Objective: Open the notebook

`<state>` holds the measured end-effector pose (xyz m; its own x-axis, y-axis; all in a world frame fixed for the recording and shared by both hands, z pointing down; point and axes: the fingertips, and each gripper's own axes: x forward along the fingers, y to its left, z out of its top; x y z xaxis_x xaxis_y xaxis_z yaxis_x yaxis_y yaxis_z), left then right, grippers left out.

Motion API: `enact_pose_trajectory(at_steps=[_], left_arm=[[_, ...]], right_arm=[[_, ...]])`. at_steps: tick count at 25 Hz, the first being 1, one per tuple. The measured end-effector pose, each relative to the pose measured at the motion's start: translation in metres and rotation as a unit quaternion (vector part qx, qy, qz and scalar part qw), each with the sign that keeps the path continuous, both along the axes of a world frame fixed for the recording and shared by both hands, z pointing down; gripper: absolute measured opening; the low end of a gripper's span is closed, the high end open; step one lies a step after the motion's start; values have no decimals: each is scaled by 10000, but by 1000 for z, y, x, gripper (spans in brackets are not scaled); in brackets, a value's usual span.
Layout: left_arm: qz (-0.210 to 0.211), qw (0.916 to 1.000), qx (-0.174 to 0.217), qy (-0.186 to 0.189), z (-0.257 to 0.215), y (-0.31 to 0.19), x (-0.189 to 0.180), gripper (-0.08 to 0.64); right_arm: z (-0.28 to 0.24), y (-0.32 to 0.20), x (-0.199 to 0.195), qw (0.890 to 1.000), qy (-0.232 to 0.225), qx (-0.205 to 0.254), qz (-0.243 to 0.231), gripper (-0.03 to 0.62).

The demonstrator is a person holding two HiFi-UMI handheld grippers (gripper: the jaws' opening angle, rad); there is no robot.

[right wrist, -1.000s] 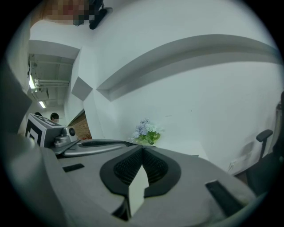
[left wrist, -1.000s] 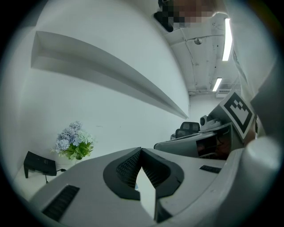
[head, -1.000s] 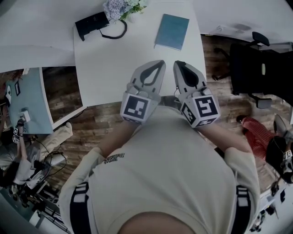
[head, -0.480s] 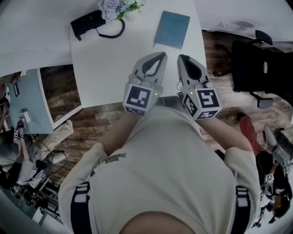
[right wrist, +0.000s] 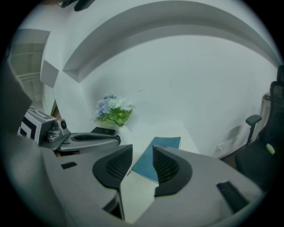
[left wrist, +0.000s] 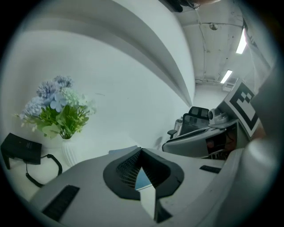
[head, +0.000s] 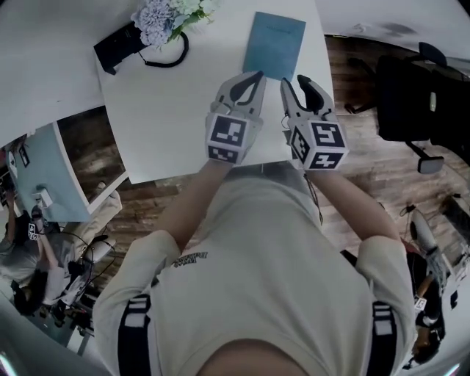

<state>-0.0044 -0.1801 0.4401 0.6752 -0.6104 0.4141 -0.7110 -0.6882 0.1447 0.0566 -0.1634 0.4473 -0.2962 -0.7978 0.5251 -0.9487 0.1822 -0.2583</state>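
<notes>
My left tongs [head: 256, 76] are closed tip to tip and hold nothing. Just ahead of both tongs, the closed blue notebook [head: 275, 44] lies flat on the white table [head: 169, 110]. My right tongs [head: 294, 81] have just been opening; the jaws stand apart, empty.

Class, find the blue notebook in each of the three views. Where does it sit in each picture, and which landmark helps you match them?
Head view: notebook at top centre.
Left gripper view: notebook low centre, a sliver seen through the jaws' opening.
Right gripper view: notebook low centre, framed between the parted jaws.
Shared landmark: the flowers, left of the notebook in every view.
</notes>
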Motion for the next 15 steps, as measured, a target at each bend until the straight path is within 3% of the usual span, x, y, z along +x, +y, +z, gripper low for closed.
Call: enact_pose_trajectory(at_steps=[6, 15], left_arm=[[99, 9973, -628, -363, 67, -25, 6, 12], [506, 9862, -1324, -854, 141, -23, 16, 12]], right_arm=[[68, -13, 22, 9976, 102, -582, 359, 146], [140, -12, 31, 9896, -54, -1289, 634, 146]])
